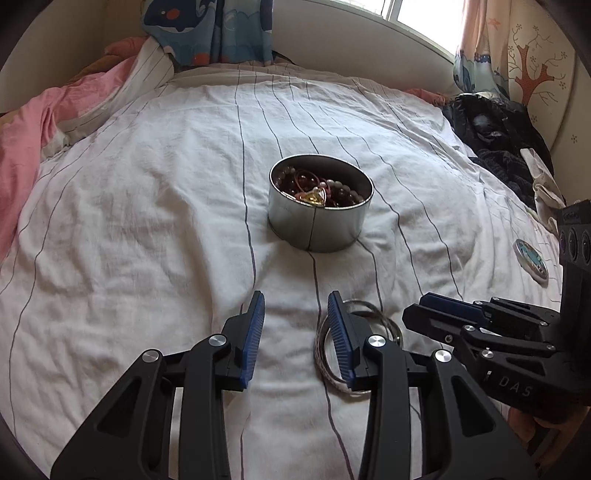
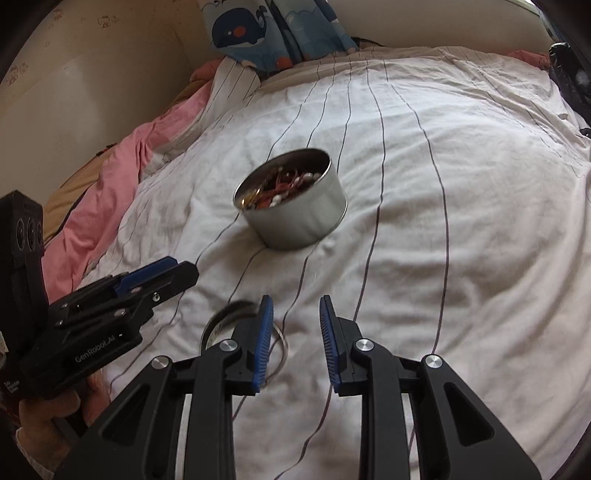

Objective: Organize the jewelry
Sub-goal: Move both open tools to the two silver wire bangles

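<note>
White striped bedding (image 1: 147,221) is spread across a bed, bordered by a pink blanket (image 1: 33,122) on one side and dark clothing (image 1: 495,140) on the other. Whale-print curtains (image 1: 207,29) are seen at the far edge. One round metal tin (image 1: 317,225) is set near the middle of the sheet, with open fabric all around it; beaded bracelets (image 1: 332,190) are piled inside. One bundle of thin metal bangles (image 1: 325,354) is laid on the sheet well in front of the tin, partly covered by a finger of the left gripper (image 1: 296,332). One small round lid (image 1: 532,260) is seen near the right edge. The left gripper is spread apart and empty. The right gripper (image 2: 296,332) is likewise parted, nothing held, just beside the bangles.
</note>
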